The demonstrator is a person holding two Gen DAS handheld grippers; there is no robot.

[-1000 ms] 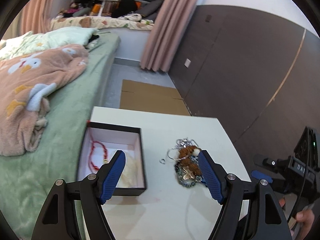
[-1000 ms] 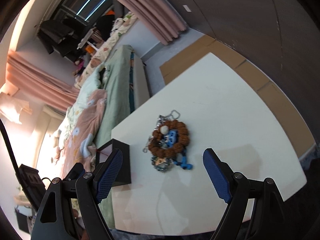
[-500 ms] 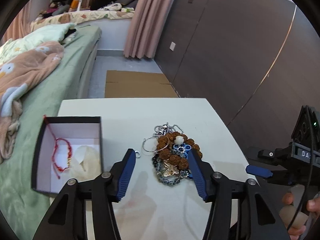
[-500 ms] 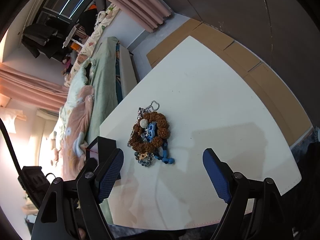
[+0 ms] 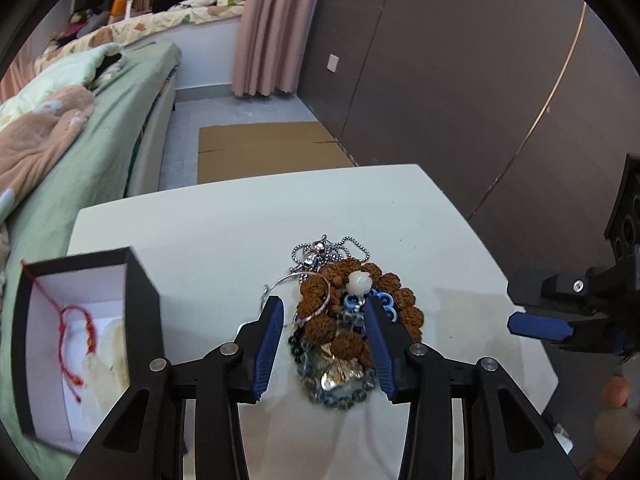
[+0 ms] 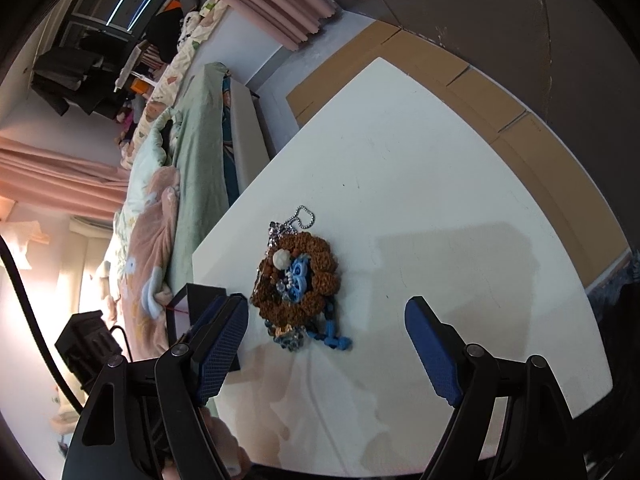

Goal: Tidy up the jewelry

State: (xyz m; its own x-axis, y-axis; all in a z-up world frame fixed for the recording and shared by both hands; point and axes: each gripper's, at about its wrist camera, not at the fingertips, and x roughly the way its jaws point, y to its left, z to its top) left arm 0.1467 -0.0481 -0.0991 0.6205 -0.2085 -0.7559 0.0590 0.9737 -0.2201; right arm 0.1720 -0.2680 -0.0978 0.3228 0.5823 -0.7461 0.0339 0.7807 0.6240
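Note:
A pile of jewelry (image 5: 344, 320) lies on the white table (image 5: 224, 224): a brown bead bracelet (image 5: 400, 312), silver chains (image 5: 324, 252), a thin silver bangle (image 5: 280, 284) and blue beads. My left gripper (image 5: 324, 320) is open, its fingers straddling the pile's near left part just above it. A black box (image 5: 140, 304) at the left holds a red cord bracelet (image 5: 68, 336). The pile also shows in the right wrist view (image 6: 296, 280). My right gripper (image 6: 326, 332) is open and empty, held back from the pile.
A green bed (image 5: 92, 140) with a pink blanket runs along the table's left side. Flat cardboard (image 5: 264, 148) lies on the floor beyond the table. A dark panelled wall (image 5: 460, 80) stands at the right.
My left gripper has moved right from the box and down over the pile, its jaws narrowing around the jewelry. The right gripper has drifted slightly and stays open.

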